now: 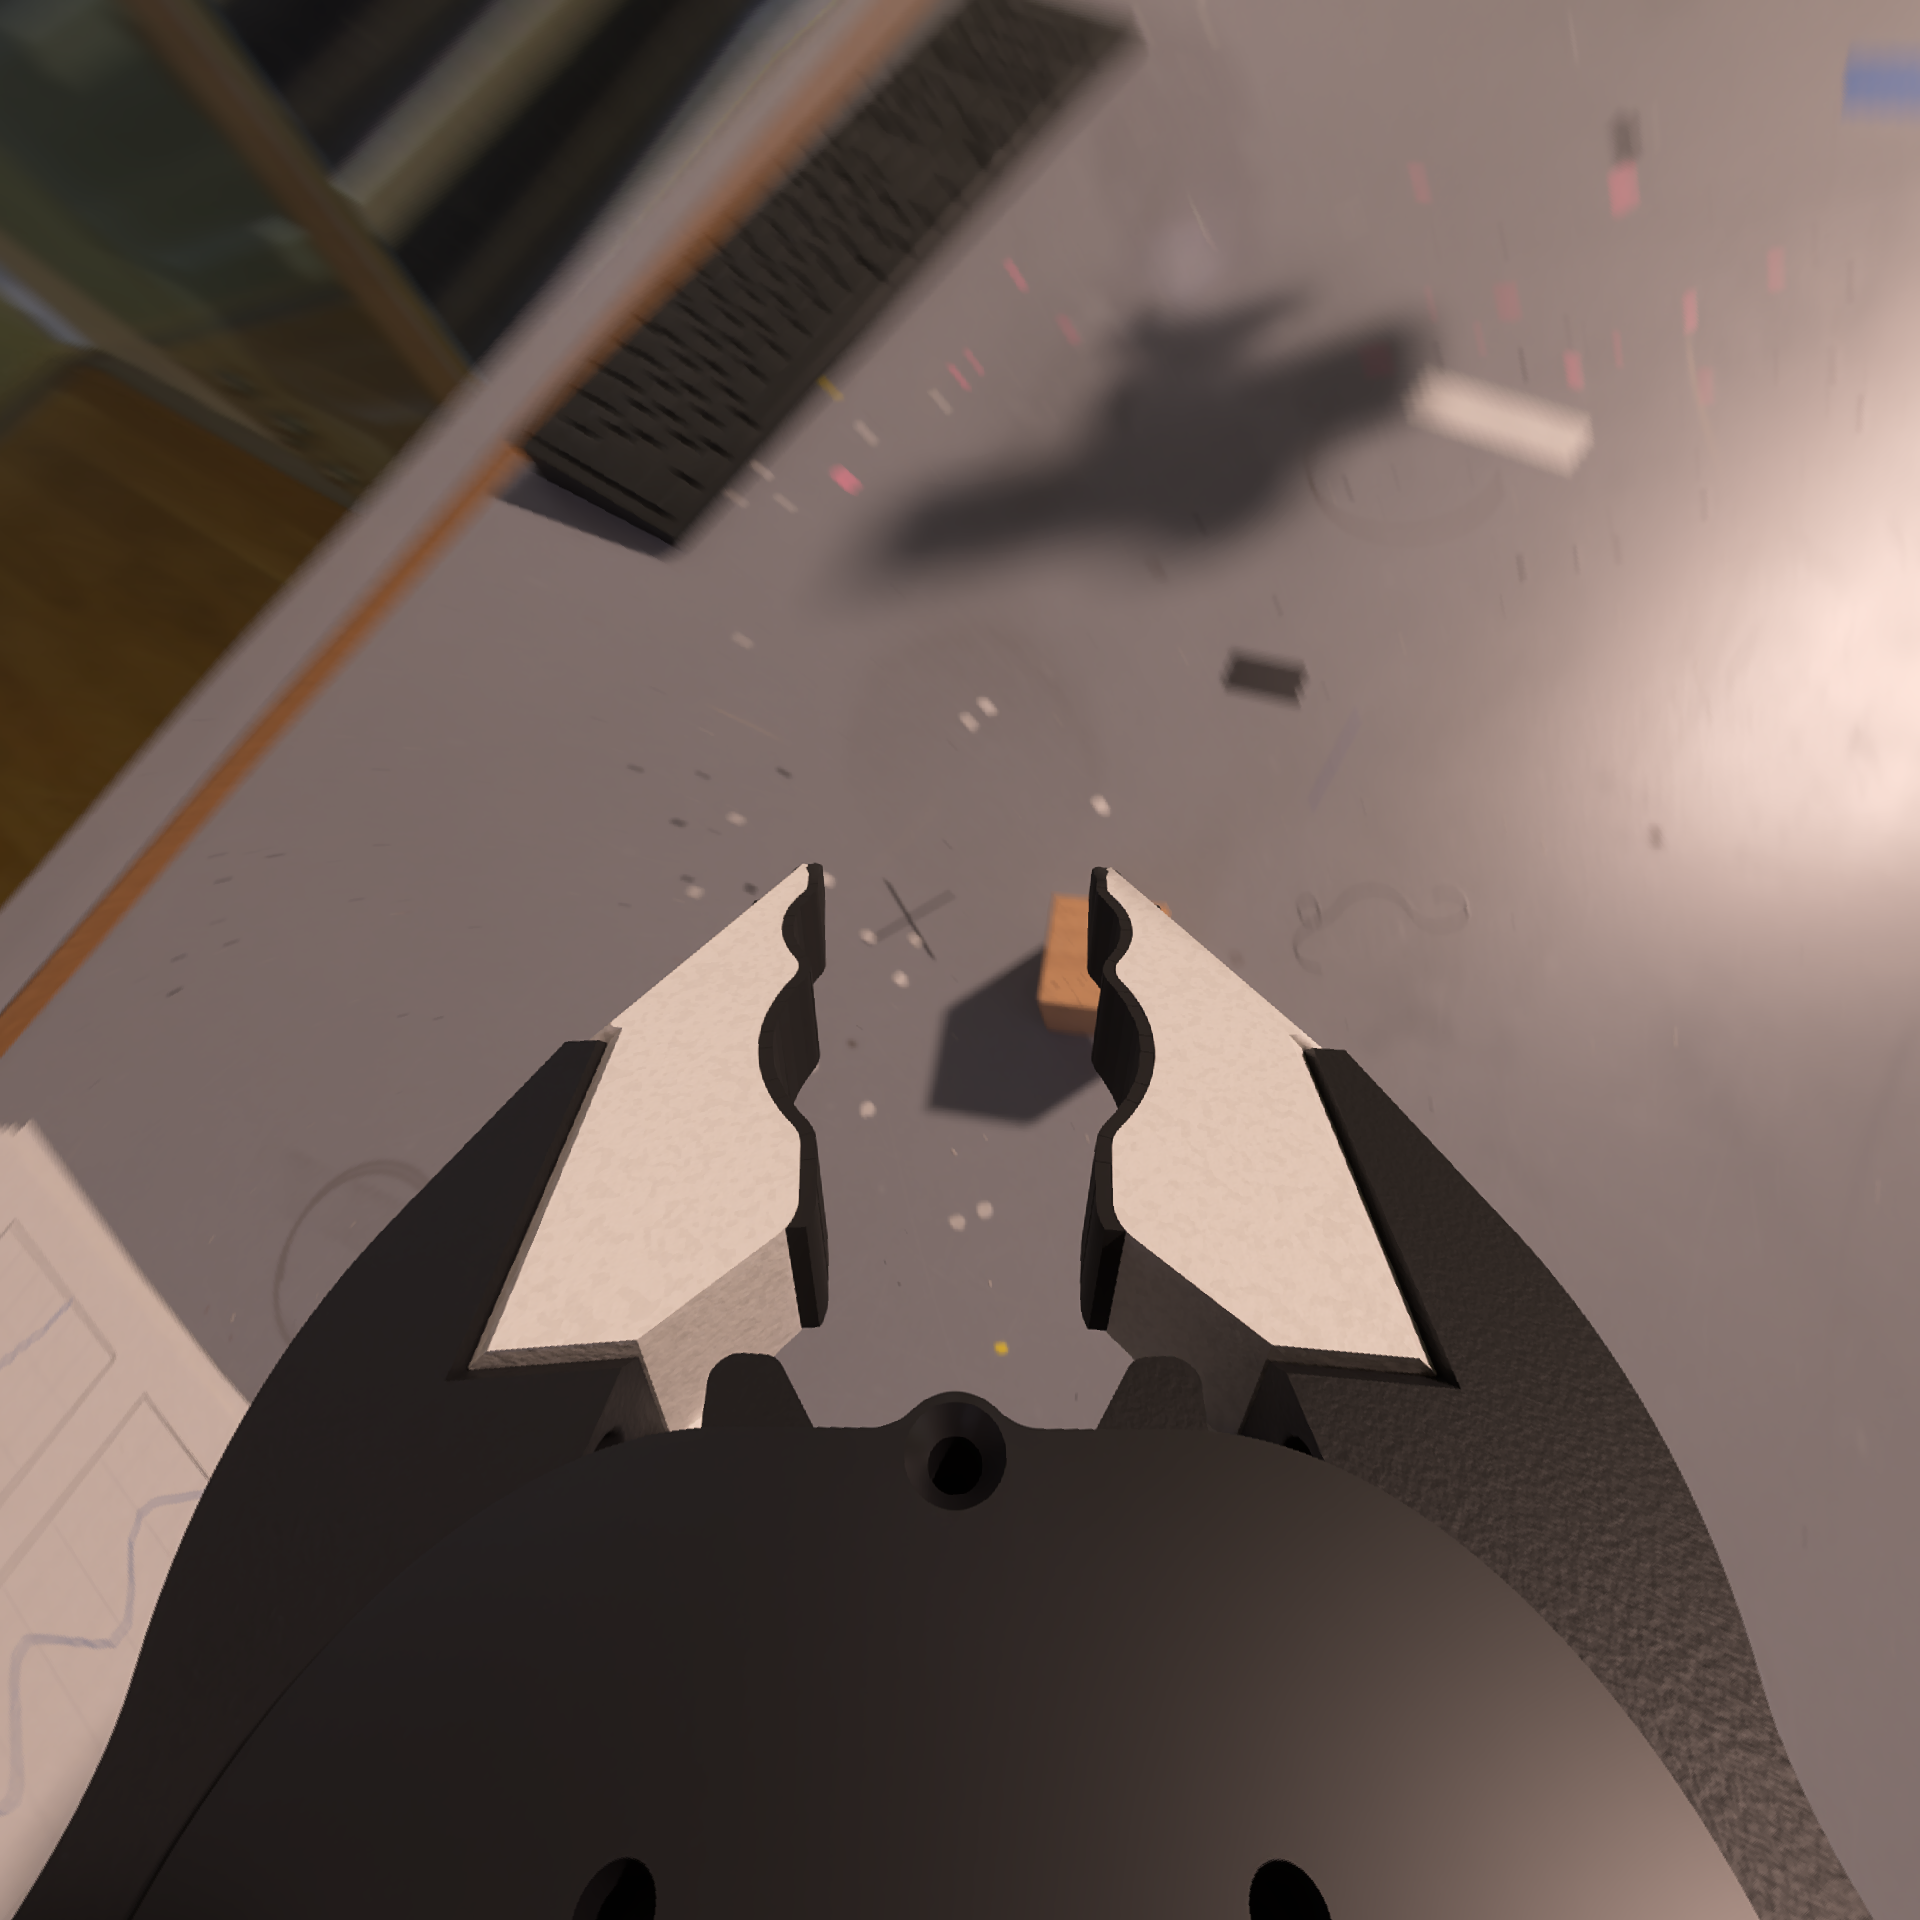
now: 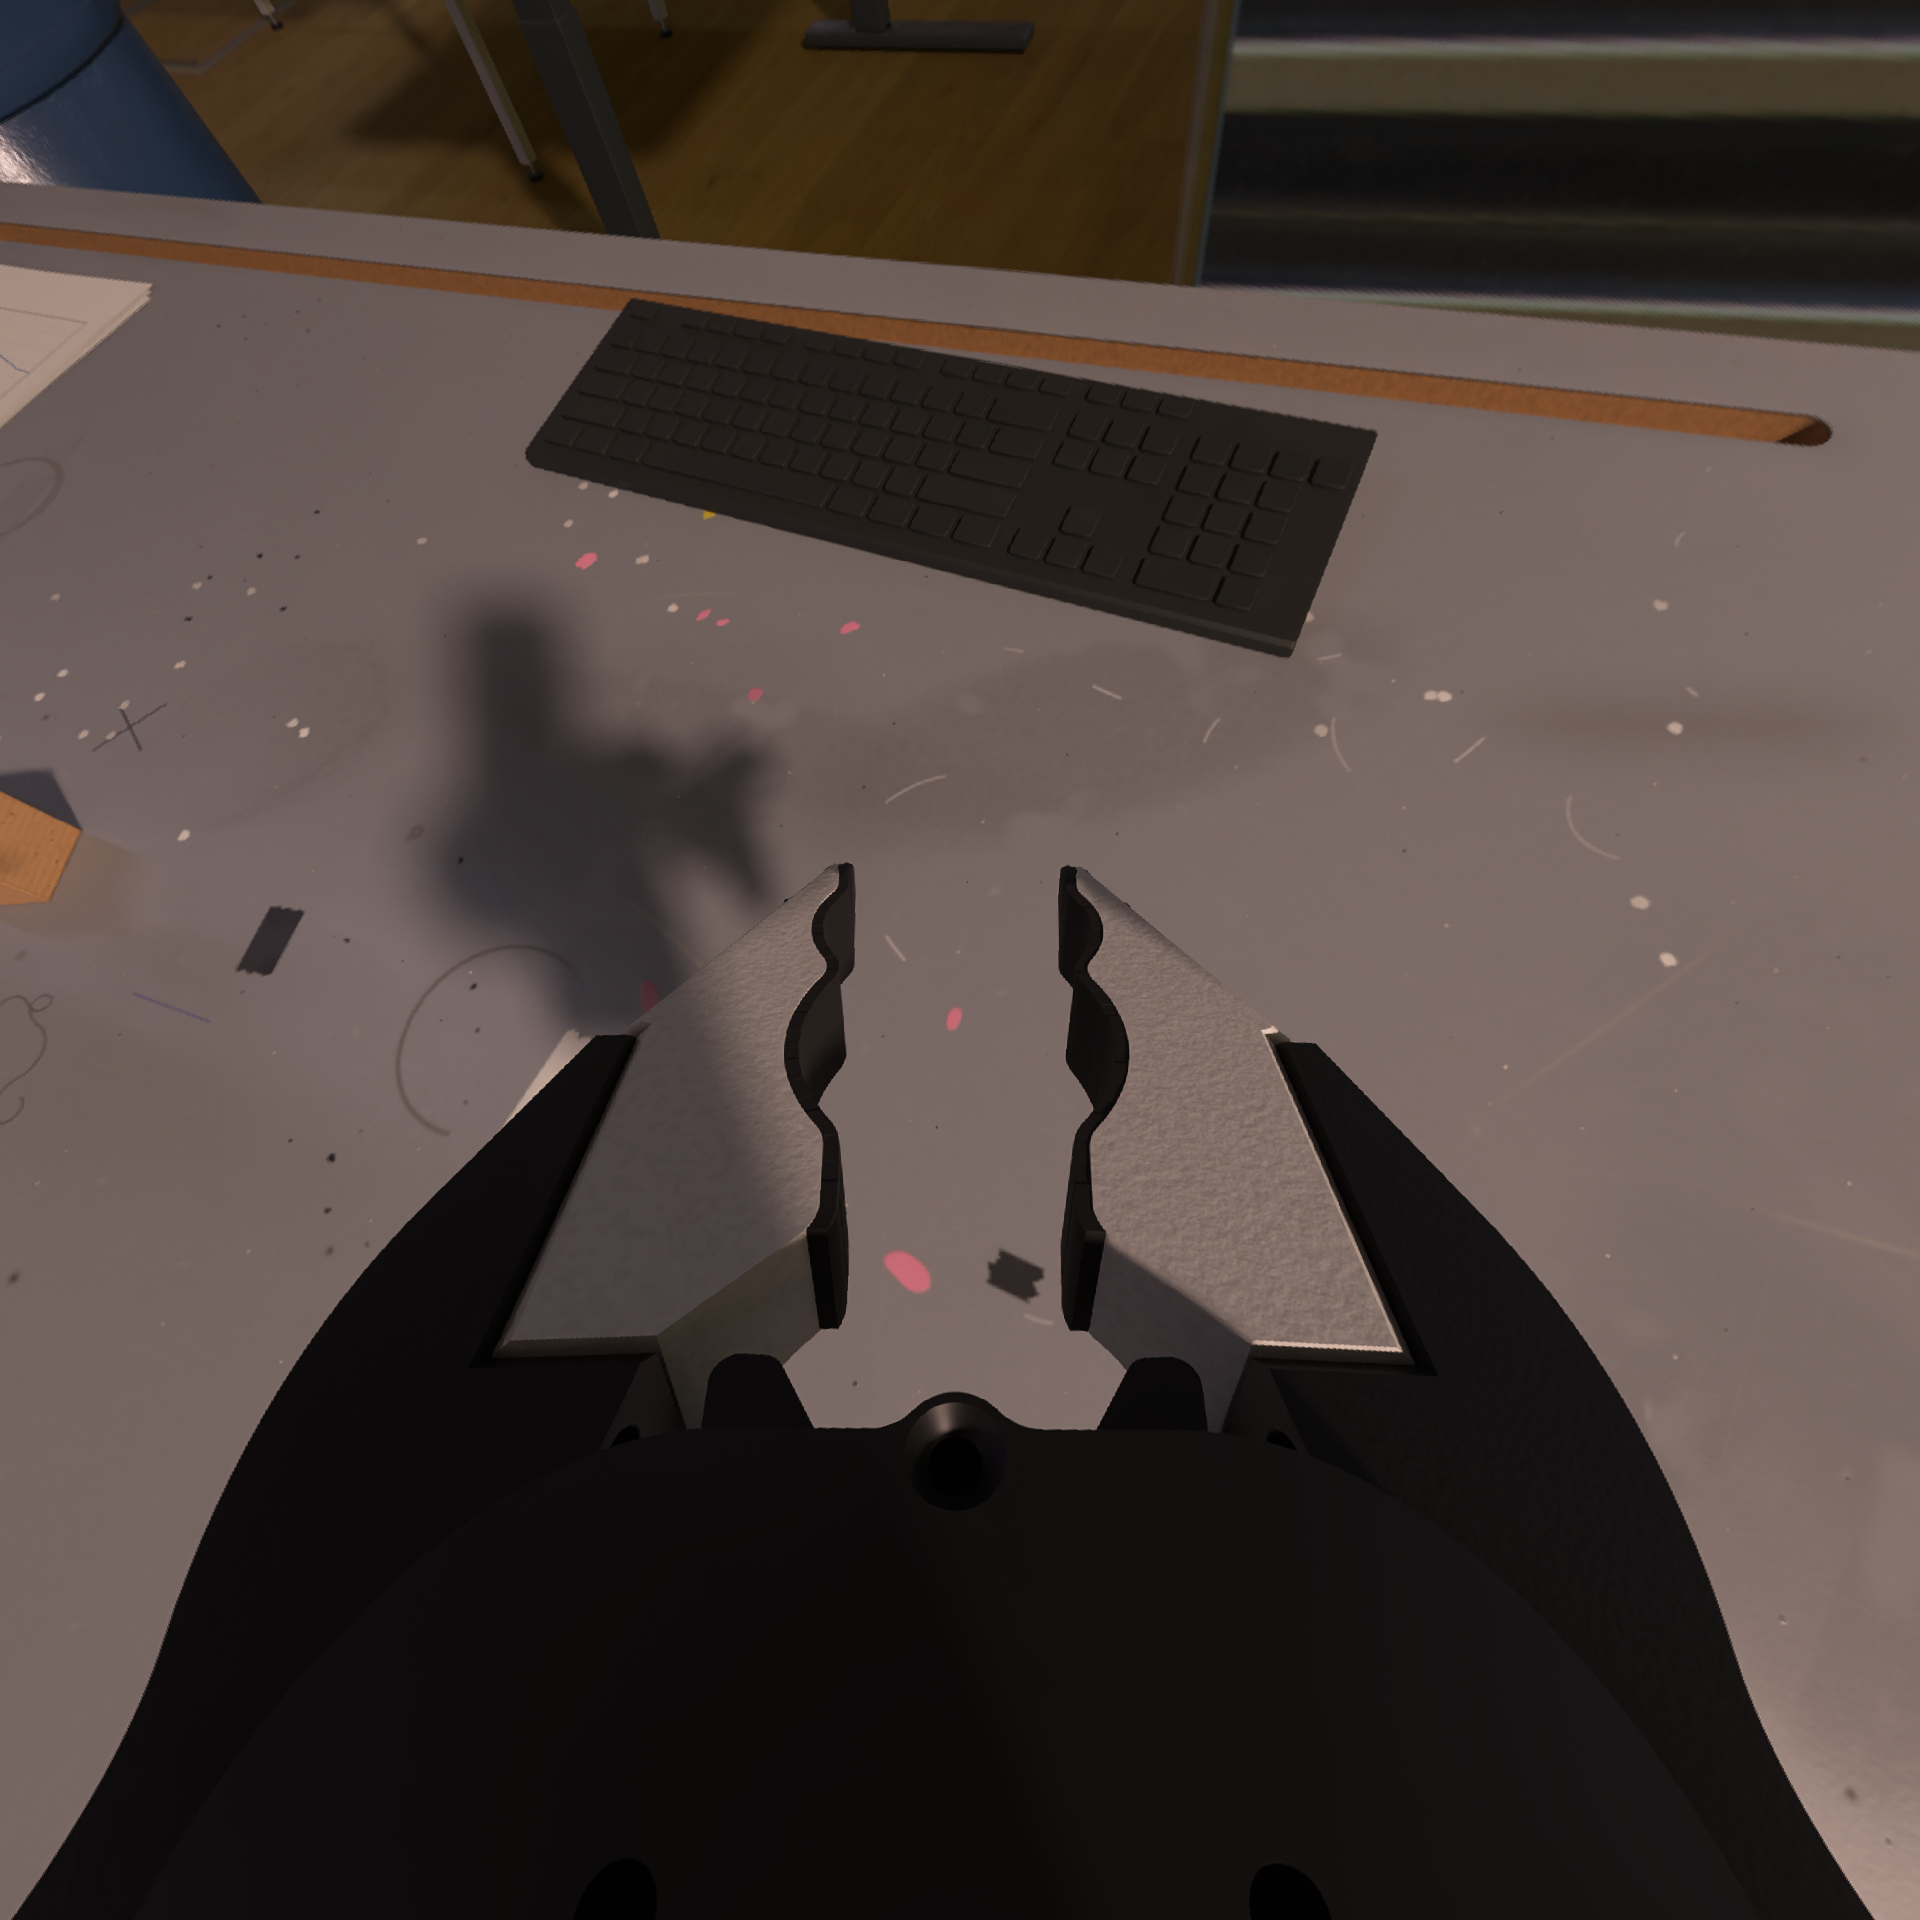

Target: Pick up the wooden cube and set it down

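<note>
On grey table [image 1: 623, 1039], wooden cube [image 1: 1065, 971] flat, corner-on, no long axis

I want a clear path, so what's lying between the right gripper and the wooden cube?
In the right wrist view, only a small dark strip lies between the right gripper and the wooden cube, plus pencil marks and shadow on the grey table.

A grey, paint-speckled table [image 2: 1455, 1039] carries a black keyboard [image 2: 956, 468] at its far edge, a wooden cube [image 1: 1068, 975] to the left, papers [image 2: 62, 322] far left, and a small white block [image 1: 1501, 421].
</note>
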`<move>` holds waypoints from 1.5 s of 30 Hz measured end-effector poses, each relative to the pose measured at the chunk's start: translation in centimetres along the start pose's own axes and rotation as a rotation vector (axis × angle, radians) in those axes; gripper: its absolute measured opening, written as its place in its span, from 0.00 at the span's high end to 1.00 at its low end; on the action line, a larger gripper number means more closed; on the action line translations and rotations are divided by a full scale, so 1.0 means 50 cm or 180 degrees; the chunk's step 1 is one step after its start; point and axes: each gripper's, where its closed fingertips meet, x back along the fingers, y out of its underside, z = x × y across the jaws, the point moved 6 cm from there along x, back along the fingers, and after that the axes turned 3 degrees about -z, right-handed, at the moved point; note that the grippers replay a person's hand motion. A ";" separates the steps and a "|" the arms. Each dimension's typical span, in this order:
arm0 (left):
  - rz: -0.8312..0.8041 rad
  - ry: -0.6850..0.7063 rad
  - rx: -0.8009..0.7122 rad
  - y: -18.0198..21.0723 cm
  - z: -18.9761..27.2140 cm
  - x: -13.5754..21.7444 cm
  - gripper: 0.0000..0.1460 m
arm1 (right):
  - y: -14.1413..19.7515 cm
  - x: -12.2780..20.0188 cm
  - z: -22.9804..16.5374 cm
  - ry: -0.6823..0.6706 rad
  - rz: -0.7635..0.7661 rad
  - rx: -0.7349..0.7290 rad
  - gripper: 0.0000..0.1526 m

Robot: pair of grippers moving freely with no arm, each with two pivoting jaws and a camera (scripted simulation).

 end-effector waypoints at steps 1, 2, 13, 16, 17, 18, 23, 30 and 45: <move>-0.0236 0.0142 -0.0169 0.003 0.013 -0.024 0.65 | 0.002 -0.002 0.001 -0.0011 -0.0022 -0.0011 0.74; -0.0485 0.0239 -0.0233 0.007 0.022 -0.050 0.65 | 0.005 -0.004 0.003 -0.0017 -0.0047 -0.0025 0.74; -0.2130 0.0690 -0.0255 0.053 0.090 -0.203 0.59 | 0.019 -0.013 0.018 -0.0018 -0.0201 -0.0112 0.73; -0.2425 0.0708 -0.0253 0.072 0.094 -0.225 0.59 | 0.022 -0.015 0.020 -0.0039 -0.0249 -0.0116 0.72; -0.2506 0.0684 -0.0272 0.079 0.093 -0.230 0.59 | 0.023 -0.016 0.021 -0.0041 -0.0265 -0.0117 0.72; -0.2581 0.0623 -0.0297 0.085 0.090 -0.234 0.60 | 0.024 -0.016 0.021 -0.0044 -0.0277 -0.0116 0.72; -0.2514 0.0627 -0.0332 0.088 0.084 -0.239 0.69 | 0.027 -0.014 0.025 -0.0064 -0.0295 -0.0122 0.72; -0.2174 0.0477 -0.0373 0.062 0.064 -0.180 0.71 | 0.038 -0.019 0.040 -0.0084 -0.0358 -0.0193 0.72; 0.0387 -0.0042 -0.1210 -0.272 0.252 -0.181 0.71 | 0.044 -0.026 0.043 -0.0196 -0.0425 -0.0246 0.72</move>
